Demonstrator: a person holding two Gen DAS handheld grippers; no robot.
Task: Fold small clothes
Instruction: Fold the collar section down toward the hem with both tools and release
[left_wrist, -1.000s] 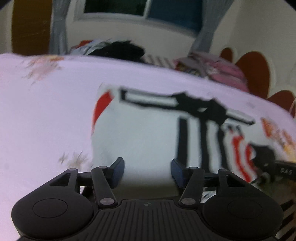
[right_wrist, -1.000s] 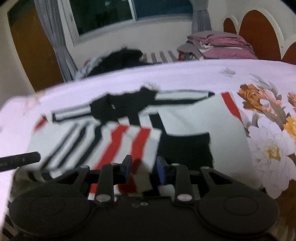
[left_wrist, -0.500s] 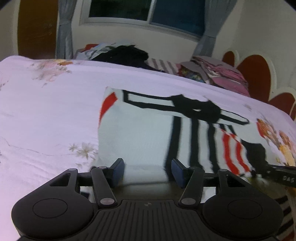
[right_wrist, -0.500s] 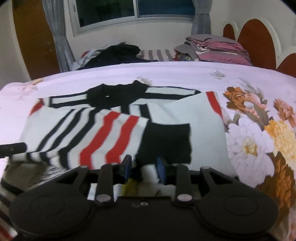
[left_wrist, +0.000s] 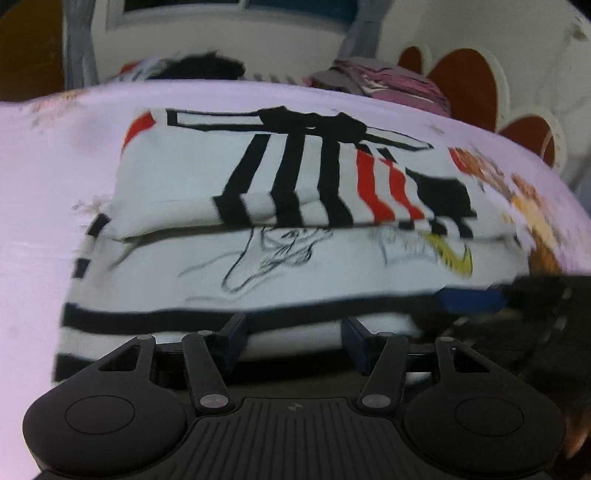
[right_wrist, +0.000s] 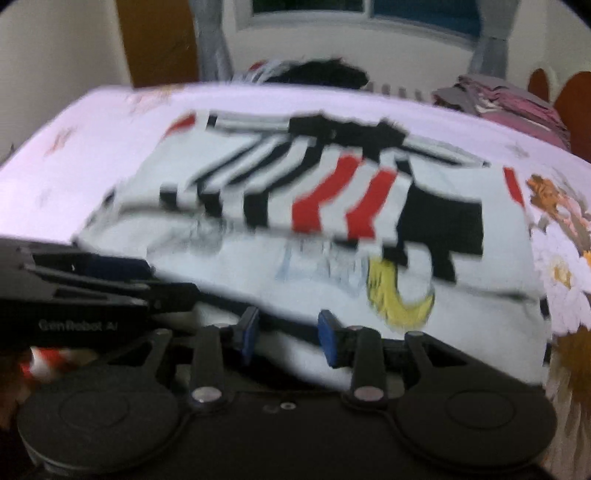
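A bedroom: a bed (left_wrist: 44, 177) under a pale lilac sheet printed with flowers fills both views, with a window (right_wrist: 369, 14) and grey curtains on the far wall, a scalloped brown headboard (left_wrist: 465, 88) to the right, a dark heap of clothes (right_wrist: 321, 74) at the far edge of the bed and a folded stack of pink and grey garments (right_wrist: 517, 103) beside it.

The white shirt (left_wrist: 332, 266) with black and red stripes lies flat on the middle of the bed. Its upper part is folded down over itself, so the striped panel and a black patch lie on top, and below the fold edge a sketched drawing and a yellow mark show on the white cloth. A black band runs along its near hem.

The left hand-held gripper (left_wrist: 291, 339) sits at the near hem, its blue-padded fingers set well apart with the hem lying between them; no pad presses on the cloth. The right hand-held gripper (right_wrist: 288, 336) is at the near edge of the shirt too, just beside the left one, whose black body enters its view from the left. Its jaws are opening, with white cloth between the blue pads; blur hides whether they touch it.
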